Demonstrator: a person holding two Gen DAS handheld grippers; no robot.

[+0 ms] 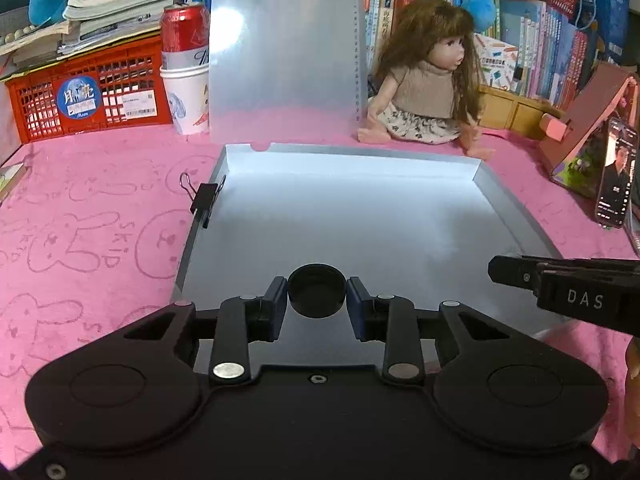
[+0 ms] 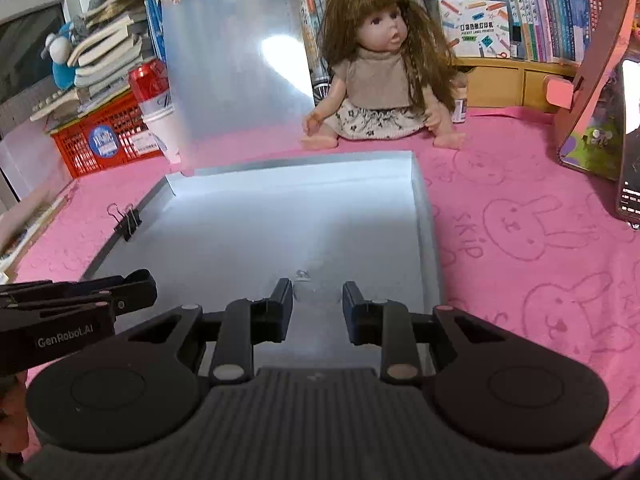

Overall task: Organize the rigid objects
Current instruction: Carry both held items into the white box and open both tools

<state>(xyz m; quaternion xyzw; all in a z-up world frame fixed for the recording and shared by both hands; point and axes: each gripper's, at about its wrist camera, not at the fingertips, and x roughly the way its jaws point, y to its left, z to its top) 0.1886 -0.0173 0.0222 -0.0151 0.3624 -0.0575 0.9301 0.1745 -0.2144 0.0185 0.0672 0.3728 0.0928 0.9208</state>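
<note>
An open translucent plastic case [image 1: 500,208] lies on the pink cloth, its lid [image 1: 284,52] standing upright at the back. My left gripper [image 1: 317,304] is shut on a small round black cap [image 1: 317,295] and holds it over the case's near part. A black binder clip [image 1: 205,198] is clamped on the case's left rim. My right gripper [image 2: 317,300] is open and empty over the case's [image 2: 424,216] near edge. The clip [image 2: 129,222] and lid [image 2: 236,68] also show in the right wrist view. The right gripper's body enters the left wrist view at the right edge.
A doll [image 1: 428,76] sits behind the case. A red basket [image 1: 88,92] with books, a red can [image 1: 184,32] in a paper cup [image 1: 188,100] stand back left. A pink stand [image 1: 580,136] and a phone [image 1: 616,172] are at the right. Bookshelves line the back.
</note>
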